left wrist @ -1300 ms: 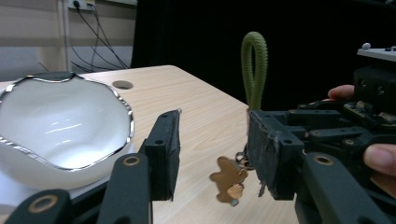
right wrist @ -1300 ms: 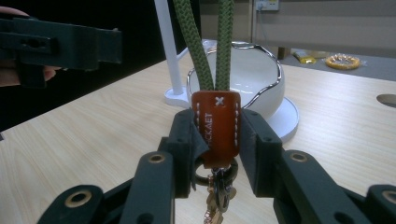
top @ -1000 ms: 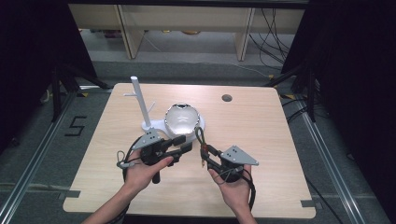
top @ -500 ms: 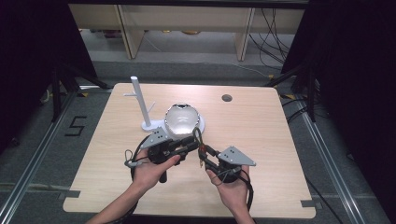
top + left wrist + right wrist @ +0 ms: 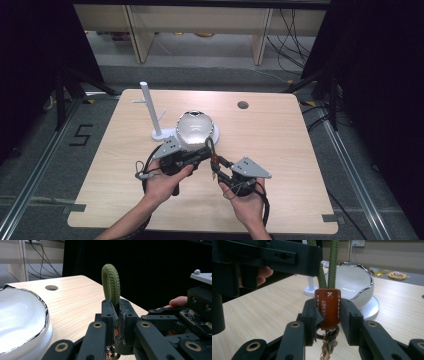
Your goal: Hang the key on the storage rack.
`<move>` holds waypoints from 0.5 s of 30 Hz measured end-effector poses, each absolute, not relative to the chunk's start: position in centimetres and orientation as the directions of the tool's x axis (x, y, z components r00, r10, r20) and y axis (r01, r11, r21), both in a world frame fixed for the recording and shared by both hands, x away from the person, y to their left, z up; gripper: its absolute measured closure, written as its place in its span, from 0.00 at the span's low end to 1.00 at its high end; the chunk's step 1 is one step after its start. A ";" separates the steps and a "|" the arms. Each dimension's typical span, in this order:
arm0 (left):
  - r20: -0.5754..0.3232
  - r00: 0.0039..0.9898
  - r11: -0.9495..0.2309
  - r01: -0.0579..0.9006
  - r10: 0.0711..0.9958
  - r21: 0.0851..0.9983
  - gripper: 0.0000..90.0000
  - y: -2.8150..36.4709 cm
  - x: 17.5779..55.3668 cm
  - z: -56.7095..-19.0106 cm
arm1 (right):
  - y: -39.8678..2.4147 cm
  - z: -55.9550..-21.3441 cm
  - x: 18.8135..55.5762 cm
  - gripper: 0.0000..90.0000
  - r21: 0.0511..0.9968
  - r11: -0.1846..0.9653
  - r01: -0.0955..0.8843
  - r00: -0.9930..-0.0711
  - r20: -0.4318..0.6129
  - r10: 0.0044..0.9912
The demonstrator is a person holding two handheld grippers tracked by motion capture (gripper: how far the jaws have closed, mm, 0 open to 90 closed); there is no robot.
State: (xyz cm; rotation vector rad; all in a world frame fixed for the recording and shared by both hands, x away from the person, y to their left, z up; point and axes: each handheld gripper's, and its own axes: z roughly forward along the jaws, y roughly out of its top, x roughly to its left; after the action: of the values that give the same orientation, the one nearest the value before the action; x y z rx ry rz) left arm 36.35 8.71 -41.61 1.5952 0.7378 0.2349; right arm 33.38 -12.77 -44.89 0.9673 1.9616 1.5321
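On the brown leather tab I read "CKAET" in stamped white letters running lengthwise, the start hidden behind my right jaw, with a white stitched X above it and white stitching down both edges. The tab belongs to a keychain held between my 2 grippers, just above the table in front of the white bowl.

My right gripper is clenched on that tab; below it hang a dark metal ring and copper-coloured clasps. From the tab's top rise 2 strands of olive-green braided cord, round and coarsely woven.

My left gripper has just been closing and now pinches the cord's loop, which arches up out of the jaws.

The bowl is glossy white ceramic with a wavy, silver-edged rim, sitting on a round white saucer. Beside it stands a white post-shaped stand with side pegs. The table is pale wood-grain laminate with 1 round cable hole. On the floor at left, black tape forms a "5".
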 end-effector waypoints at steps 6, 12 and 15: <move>-0.215 0.769 -0.016 0.281 0.601 0.960 0.93 8.8 36.2 -41.3 | -12.8 -44.7 33.4 0.68 0.956 0.144 0.257 -0.637 0.055 0.769; -0.179 0.754 -0.031 0.255 0.632 0.966 0.93 9.6 36.4 -41.2 | -13.3 -44.9 33.4 0.60 0.950 0.147 0.275 -0.636 0.065 0.769; -0.165 0.748 -0.034 0.243 0.643 0.969 0.93 10.2 36.3 -40.9 | -13.7 -45.0 33.4 0.59 0.948 0.149 0.280 -0.619 0.060 0.783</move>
State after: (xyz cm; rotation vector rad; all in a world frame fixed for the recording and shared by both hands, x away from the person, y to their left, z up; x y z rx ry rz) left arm 36.34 10.24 -40.92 1.6120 0.7271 0.3712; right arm 33.40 -13.67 -44.98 1.0125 1.9798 1.4774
